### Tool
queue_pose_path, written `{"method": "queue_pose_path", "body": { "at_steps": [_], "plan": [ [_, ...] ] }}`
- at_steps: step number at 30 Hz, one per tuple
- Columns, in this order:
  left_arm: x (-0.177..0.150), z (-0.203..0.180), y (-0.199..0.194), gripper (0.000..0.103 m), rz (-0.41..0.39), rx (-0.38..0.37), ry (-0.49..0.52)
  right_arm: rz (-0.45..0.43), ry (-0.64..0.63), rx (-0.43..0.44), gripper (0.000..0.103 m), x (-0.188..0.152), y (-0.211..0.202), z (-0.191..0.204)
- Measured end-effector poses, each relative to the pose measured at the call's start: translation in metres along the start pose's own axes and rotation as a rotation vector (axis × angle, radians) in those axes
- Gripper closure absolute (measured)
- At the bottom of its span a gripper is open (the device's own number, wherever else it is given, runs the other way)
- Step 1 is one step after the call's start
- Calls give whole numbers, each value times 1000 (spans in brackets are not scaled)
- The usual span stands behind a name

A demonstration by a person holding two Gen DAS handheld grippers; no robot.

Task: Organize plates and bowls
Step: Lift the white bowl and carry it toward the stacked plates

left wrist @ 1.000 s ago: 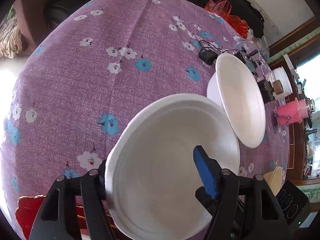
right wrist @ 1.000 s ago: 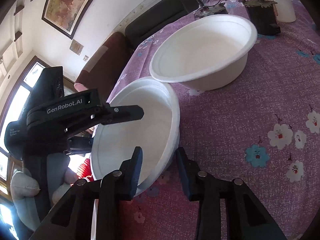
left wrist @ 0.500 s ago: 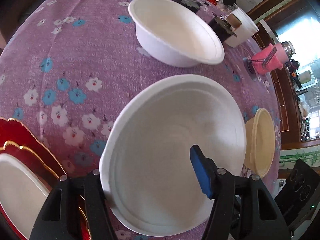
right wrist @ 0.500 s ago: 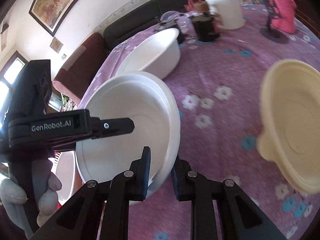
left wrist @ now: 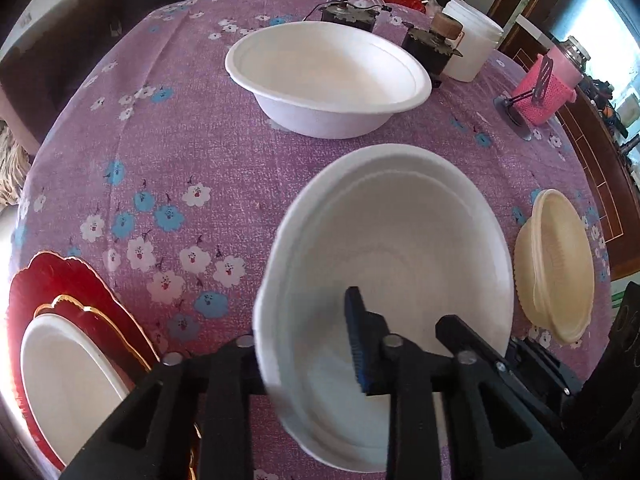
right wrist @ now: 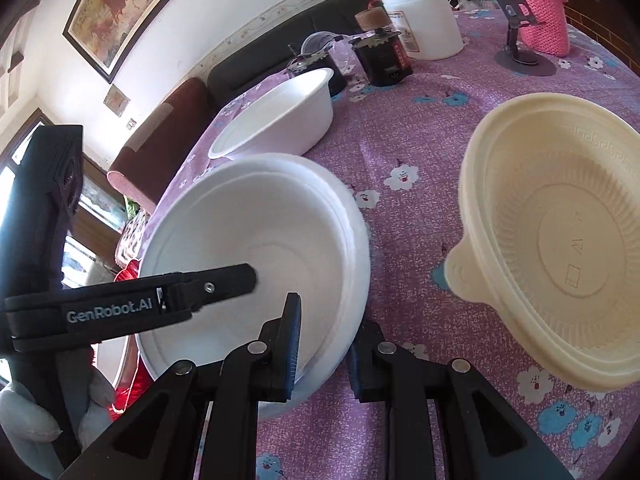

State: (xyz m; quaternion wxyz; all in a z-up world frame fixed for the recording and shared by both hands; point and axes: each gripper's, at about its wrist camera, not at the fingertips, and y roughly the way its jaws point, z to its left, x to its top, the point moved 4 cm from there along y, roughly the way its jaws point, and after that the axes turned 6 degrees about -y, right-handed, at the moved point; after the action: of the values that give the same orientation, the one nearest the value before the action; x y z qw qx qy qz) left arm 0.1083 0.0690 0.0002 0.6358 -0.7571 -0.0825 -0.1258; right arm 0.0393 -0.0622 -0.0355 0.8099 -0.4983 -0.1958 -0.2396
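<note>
Both grippers grip one white foam bowl (left wrist: 400, 248), also seen in the right wrist view (right wrist: 256, 248). My left gripper (left wrist: 308, 344) is shut on its near-left rim, one finger inside and one outside. My right gripper (right wrist: 324, 344) is shut on its opposite rim. The bowl hangs low over the purple flowered tablecloth (left wrist: 180, 152). A second white bowl (left wrist: 328, 76) stands behind it, also in the right wrist view (right wrist: 280, 116). A cream plastic bowl (left wrist: 556, 264) stands to the right, large in the right wrist view (right wrist: 556, 236).
A red gold-rimmed plate (left wrist: 68, 284) with a white dish (left wrist: 64, 376) on it lies at the near left. At the back stand a white jar (left wrist: 468, 44), dark small devices (left wrist: 428, 44) and a pink knitted holder (left wrist: 548, 84).
The held bowl has levelled out from steeply tilted and come closer to the tablecloth. Both views have swung so the cream bowl and red plate now show.
</note>
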Motion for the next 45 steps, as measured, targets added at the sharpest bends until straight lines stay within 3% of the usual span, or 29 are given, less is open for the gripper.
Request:
{"method": "queue_pose_path", "body": {
  "at_steps": [4,14,23,28,37,45],
  "plan": [
    [-3,6,-1,86,2,-10,-21,-5,26,13,82,0,-4,-6],
    [-33,12,-68,86,-195,59,-32,-126,-27,80,84,5,-28,12],
    [-58,20,-90,85,-333,10,-115,-156,-57,139,84,4,-34,26],
    [-79,26,-102,84,-409,30,-129,-128,-94,207,85,-2,-30,41],
    [-94,53,-110,84,-414,-25,-195,-140,-160,195,86,-9,-36,65],
    [-104,104,-130,84,-442,-16,-264,-96,-280,150,86,-8,-36,124]
  ]
}}
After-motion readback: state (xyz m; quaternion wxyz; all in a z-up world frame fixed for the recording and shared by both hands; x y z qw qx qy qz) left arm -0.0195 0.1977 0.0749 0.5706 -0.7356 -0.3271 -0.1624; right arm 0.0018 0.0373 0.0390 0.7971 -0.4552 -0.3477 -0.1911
